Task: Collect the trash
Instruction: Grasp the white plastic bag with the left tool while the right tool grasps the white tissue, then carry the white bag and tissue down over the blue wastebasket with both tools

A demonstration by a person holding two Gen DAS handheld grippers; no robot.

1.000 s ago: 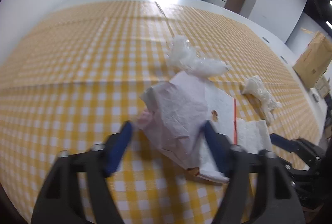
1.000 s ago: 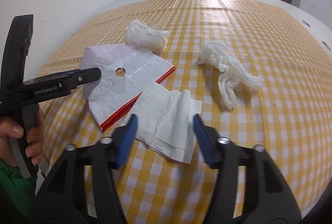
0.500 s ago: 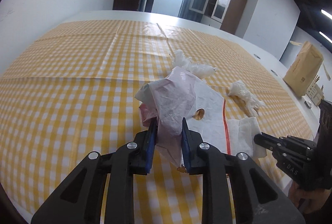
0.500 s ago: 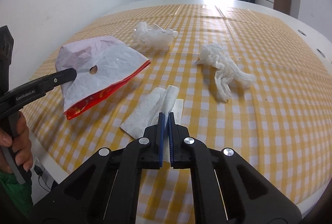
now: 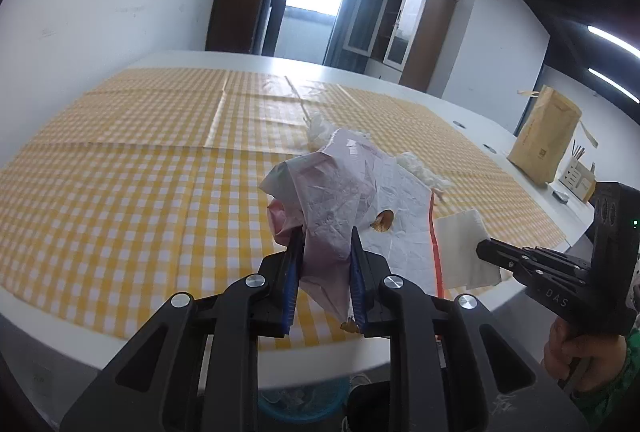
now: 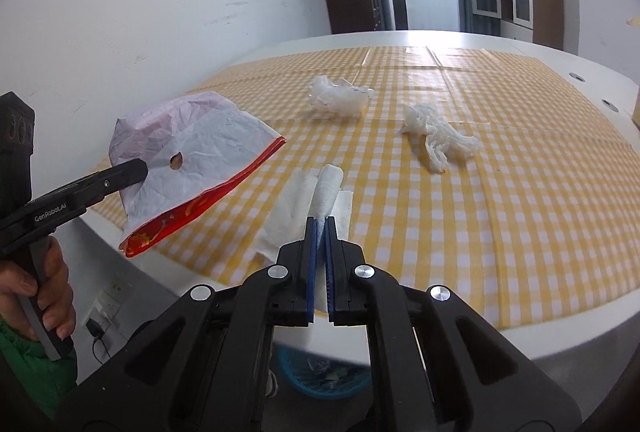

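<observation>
Both pieces of trash are pinched and off the cloth, over the table's near edge.

The paper bag (image 5: 340,188) is light, crumpled and floppy, so the left gripper (image 5: 324,276) clamps its bunched corner; the napkin (image 6: 320,200) is soft and thin, nipped at a fold by the right gripper (image 6: 320,244), fingers nearly together. Two wads, the plastic wrap (image 6: 340,98) and the tissue (image 6: 438,138), lie on the checked tablecloth (image 6: 480,212); a blue basket (image 6: 320,372) sits below.
</observation>
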